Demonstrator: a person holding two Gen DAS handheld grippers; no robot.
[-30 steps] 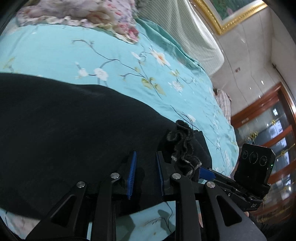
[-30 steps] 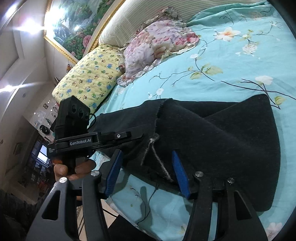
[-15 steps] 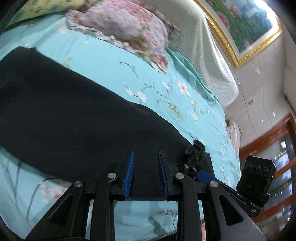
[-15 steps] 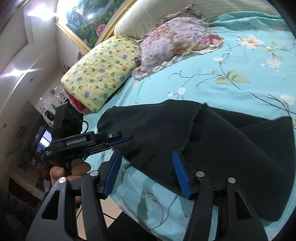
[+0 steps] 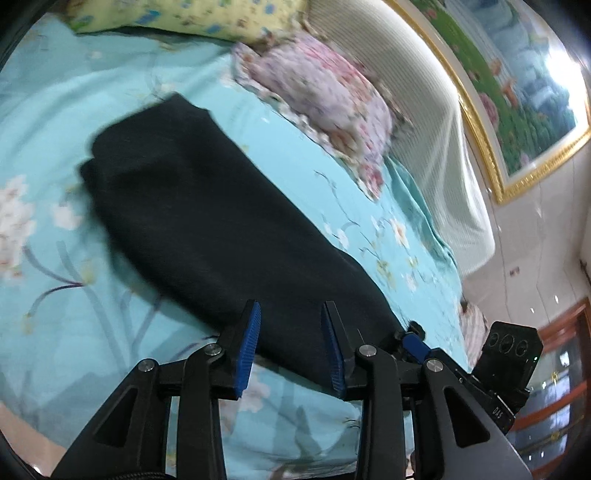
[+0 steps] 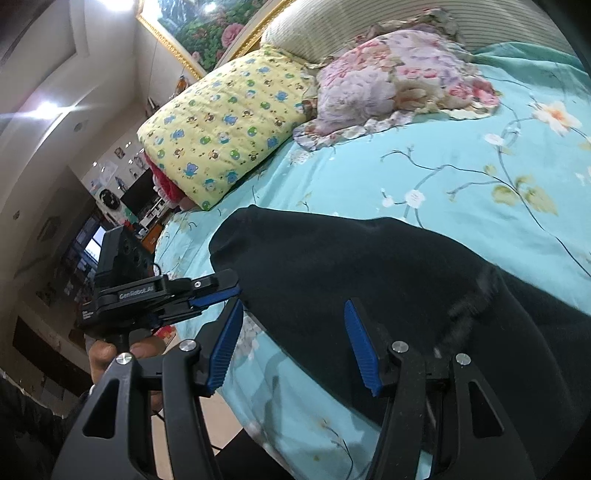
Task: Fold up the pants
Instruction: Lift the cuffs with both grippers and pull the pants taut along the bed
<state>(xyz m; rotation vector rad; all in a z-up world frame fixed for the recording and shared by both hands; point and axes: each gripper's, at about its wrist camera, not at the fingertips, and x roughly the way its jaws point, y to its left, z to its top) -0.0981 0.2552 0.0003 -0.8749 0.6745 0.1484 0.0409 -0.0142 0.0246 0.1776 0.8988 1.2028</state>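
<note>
Pants (image 5: 221,229), black, lie flat on the bed (image 5: 74,110), stretched over its flowered turquoise sheet along the near edge.

From the left wrist view the folded length runs away from the camera toward a doubled end near the yellow pillow (image 5: 192,18), with the pink pillow (image 5: 325,92) beyond it and a gold-framed painting (image 5: 517,92) on the wall. The left tool (image 5: 291,343) hovers over the near part of the cloth; its blue pads (image 5: 249,347) stand apart and have just been opening, and nothing is pinched between them. At lower right the right tool's housing (image 5: 509,350) shows beside the bed edge.

The right wrist view shows what the other cannot: the person's hand (image 6: 110,350) gripping the left tool's handle below the bed edge, and a cluttered room corner with a lit screen (image 6: 92,247). Here the pants (image 6: 351,266) end in a rounded fold toward the yellow pillow (image 6: 221,129), and a blurred seam or waistband ridge crosses the cloth at right. The right tool (image 6: 291,343) is wide apart above the cloth, holding nothing.
</note>
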